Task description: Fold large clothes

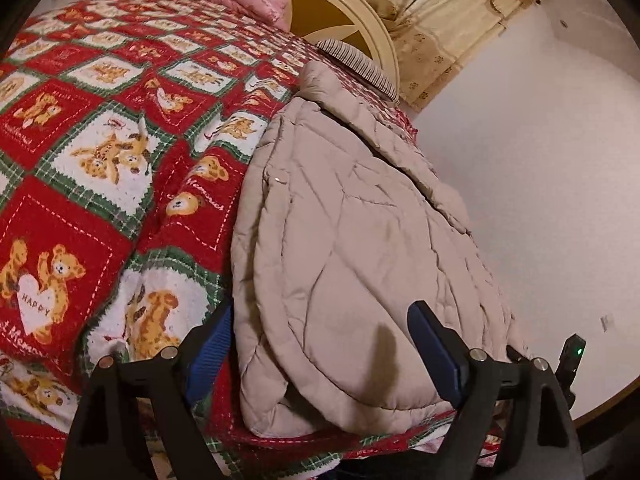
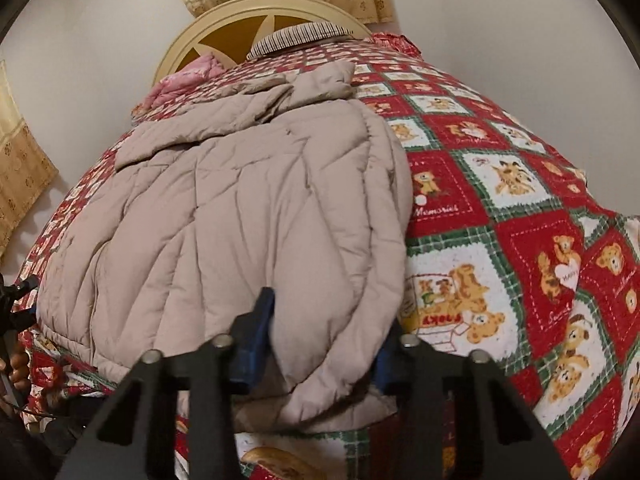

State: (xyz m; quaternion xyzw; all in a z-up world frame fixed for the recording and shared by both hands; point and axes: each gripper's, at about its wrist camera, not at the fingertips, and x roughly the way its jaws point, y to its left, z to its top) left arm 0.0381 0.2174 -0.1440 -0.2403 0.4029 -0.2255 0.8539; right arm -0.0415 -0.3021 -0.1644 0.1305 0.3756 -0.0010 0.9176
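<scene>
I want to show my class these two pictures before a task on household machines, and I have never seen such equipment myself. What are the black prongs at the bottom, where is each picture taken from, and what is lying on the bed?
There is no robot here: a person holds a two-fingered gripper in each hand, and each gripper carries a wide-angle camera looking along its fingers. One picture comes from the left gripper, the other from the right gripper. The black prongs with blue pads are those fingers. On the bed lies a red teddy-bear quilt, and on it a beige padded jacket, partly folded. The left gripper stands open astride the jacket's near edge. The right gripper's fingers have the jacket's near edge between them and seem to pinch it. Beyond are a cream headboard and curtains.
</scene>
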